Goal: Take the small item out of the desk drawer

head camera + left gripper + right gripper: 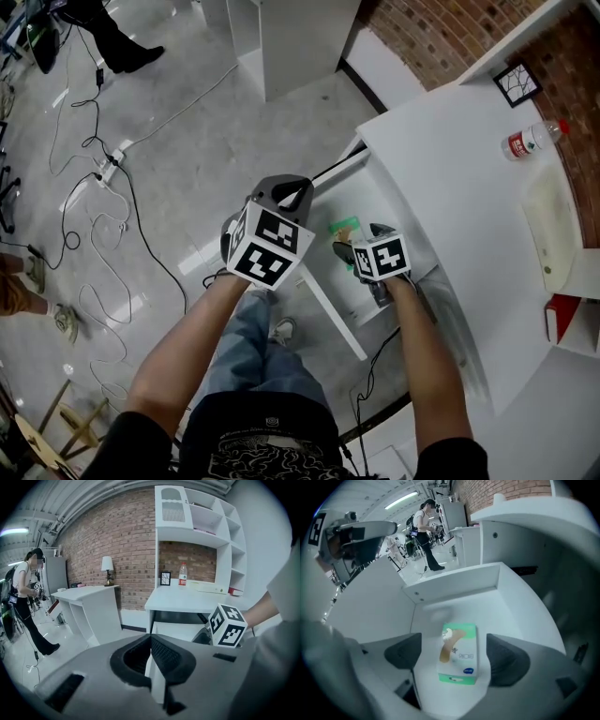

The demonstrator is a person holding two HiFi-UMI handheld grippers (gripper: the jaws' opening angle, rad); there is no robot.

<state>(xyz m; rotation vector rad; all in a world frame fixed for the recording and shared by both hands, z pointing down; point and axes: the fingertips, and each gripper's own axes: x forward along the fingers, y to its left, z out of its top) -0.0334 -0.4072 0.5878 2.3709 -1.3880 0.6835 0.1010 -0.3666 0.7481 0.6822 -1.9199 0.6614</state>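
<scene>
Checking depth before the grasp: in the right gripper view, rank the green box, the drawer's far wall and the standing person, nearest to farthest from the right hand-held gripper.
1. Green box, between the open jaws.
2. Drawer's far wall, just behind it.
3. Standing person, far across the room, top.

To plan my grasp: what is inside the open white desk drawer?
Only a small green-and-white box, lying flat. The right claw hides part of the white drawer.

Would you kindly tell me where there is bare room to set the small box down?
The desk top is bare from its near edge up to the bottle and the cream tray. Inside the drawer, only the strip beyond the green box is free; the right gripper flanks it with open jaws.
</scene>
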